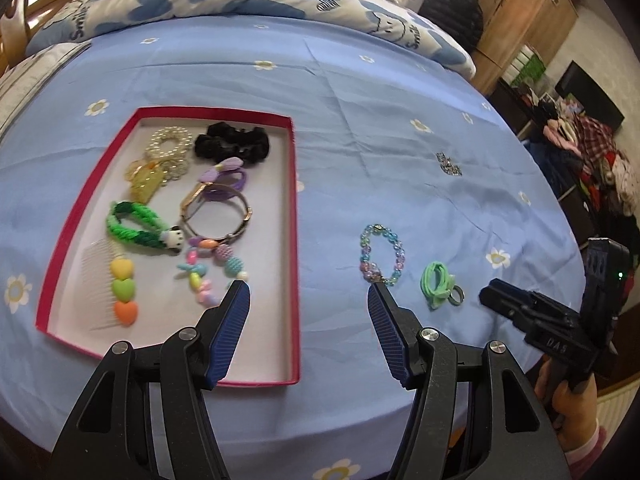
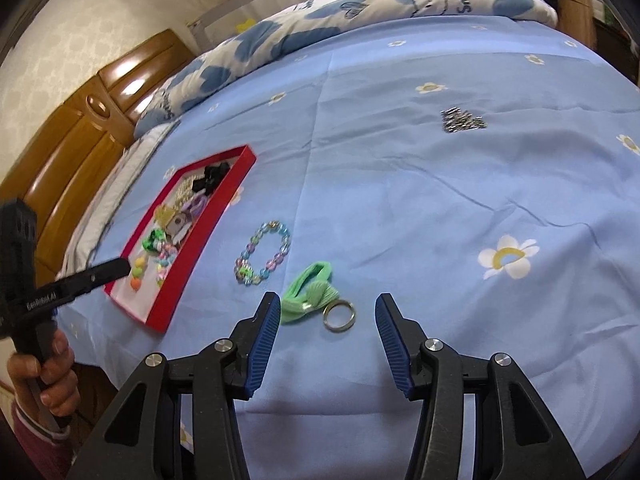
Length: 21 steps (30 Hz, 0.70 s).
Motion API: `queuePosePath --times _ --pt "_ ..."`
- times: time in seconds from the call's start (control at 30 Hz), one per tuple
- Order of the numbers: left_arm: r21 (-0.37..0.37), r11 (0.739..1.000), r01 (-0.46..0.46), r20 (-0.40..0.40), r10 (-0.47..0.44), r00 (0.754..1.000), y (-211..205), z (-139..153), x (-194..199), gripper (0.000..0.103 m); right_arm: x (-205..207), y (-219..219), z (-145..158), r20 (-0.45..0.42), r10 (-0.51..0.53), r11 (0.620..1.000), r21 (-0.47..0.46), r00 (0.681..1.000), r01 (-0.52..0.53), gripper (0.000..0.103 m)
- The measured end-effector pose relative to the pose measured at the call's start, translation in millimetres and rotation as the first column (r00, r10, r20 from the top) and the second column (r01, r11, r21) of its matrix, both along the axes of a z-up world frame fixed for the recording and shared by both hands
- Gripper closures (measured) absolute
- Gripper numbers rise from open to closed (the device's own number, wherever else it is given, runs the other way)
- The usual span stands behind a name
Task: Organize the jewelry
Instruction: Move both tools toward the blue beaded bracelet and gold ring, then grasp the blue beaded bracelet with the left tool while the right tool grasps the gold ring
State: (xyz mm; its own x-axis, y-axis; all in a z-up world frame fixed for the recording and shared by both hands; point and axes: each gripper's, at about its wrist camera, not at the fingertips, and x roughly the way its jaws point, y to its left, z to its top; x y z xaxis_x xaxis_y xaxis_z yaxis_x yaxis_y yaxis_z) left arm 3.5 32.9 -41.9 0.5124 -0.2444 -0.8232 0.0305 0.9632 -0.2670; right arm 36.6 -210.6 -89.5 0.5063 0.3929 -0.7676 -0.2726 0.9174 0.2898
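Three pieces lie loose on the bed (image 2: 400, 168), right of the red box (image 1: 295, 240): bead bracelet (image 1: 382, 254), green hair tie (image 2: 310, 292), ring (image 2: 339, 311). Both grippers, left (image 1: 309, 292) and right (image 2: 326, 306), hover with fingers spread, empty, probably ready for pickup.

The left wrist view is aimed steeply down, close over the red tray (image 1: 297, 216). The right wrist view is angled down from the tray's right. Beaded bracelet (image 2: 264, 254), green hair tie (image 2: 306, 292) and bedsheet (image 2: 420, 200) are shared.

Black grippers (image 1: 310, 294), blue ribbed pads (image 2: 264, 344)
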Motion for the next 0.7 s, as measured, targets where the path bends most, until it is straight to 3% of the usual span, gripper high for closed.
queuePosePath --times 0.47,0.53,0.6,0.7 --pt "0.057 0.991 0.121 -0.060 -0.118 0.991 -47.3 -24.3 31.6 0.042 2.6 16.8 -33.9 -0.006 0.069 0.986 -0.153 0.998 -0.069 0.055" --pt "0.067 0.987 0.146 -0.076 -0.141 0.987 -58.3 -31.0 39.1 0.040 2.9 19.0 -36.8 0.005 0.072 0.983 -0.172 0.997 -0.070 0.059" --pt "0.071 0.983 0.170 -0.086 -0.163 0.983 -68.5 -37.2 46.2 0.038 4.4 18.0 -38.1 0.016 0.067 0.981 -0.185 0.998 -0.063 0.076" --pt "0.089 0.976 0.197 -0.103 -0.188 0.977 -80.9 -45.7 55.6 0.038 8.1 9.8 -37.5 0.019 0.048 0.986 -0.159 0.999 -0.045 0.080"
